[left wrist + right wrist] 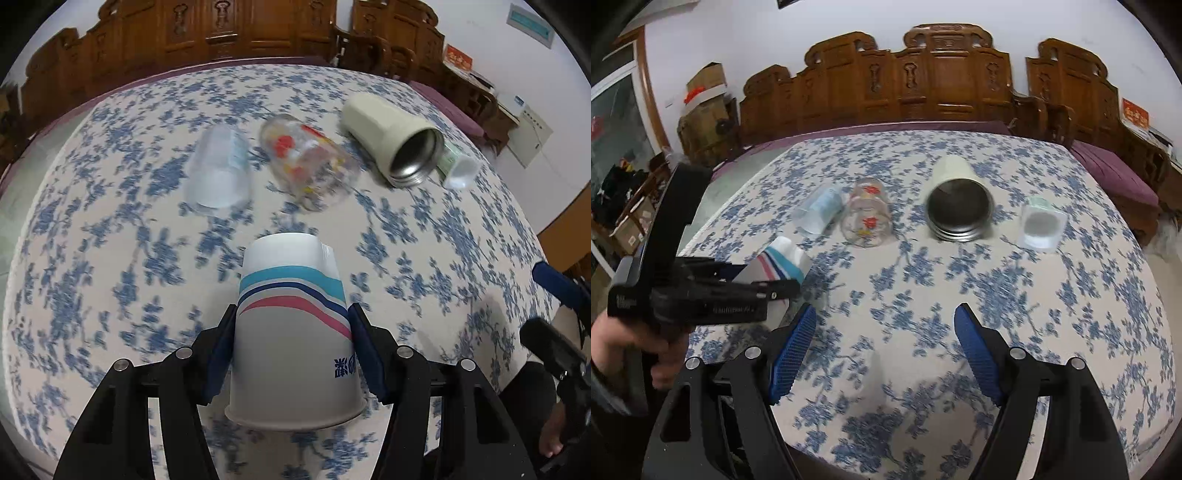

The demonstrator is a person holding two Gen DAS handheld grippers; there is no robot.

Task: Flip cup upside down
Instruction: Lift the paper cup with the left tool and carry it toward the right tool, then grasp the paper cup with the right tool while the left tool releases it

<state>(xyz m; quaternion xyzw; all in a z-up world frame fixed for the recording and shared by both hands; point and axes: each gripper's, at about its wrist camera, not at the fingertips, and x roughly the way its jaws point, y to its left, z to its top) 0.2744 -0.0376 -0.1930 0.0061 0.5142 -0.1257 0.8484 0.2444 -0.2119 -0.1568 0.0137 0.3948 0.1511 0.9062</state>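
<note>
In the left wrist view, the left gripper [293, 345] pinches a white paper cup with teal, navy and pink stripes [293, 325], its blue pads pressed against both sides of the wall; the cup's rolled rim faces the camera and its closed base points away, over the blue-flowered tablecloth [110, 258]. Beyond it lie a clear plastic cup [219, 171], a clear glass printed with red flowers [308, 162], and a cream tumbler with a steel interior [393, 138], all on their sides and blurred; a small green-and-white cup [458, 168] is partly hidden behind the tumbler. The right gripper [557, 317] shows only at the right edge, cut off. In the right wrist view, the right gripper [886, 350] stands spread wide with nothing between its blue pads. At left the left gripper [701, 295] covers most of the striped cup [786, 264], and the person's hand [635, 347] shows beneath it. Here the small cup [1041, 223] lies fully visible, apart from the tumbler [958, 205].
</note>
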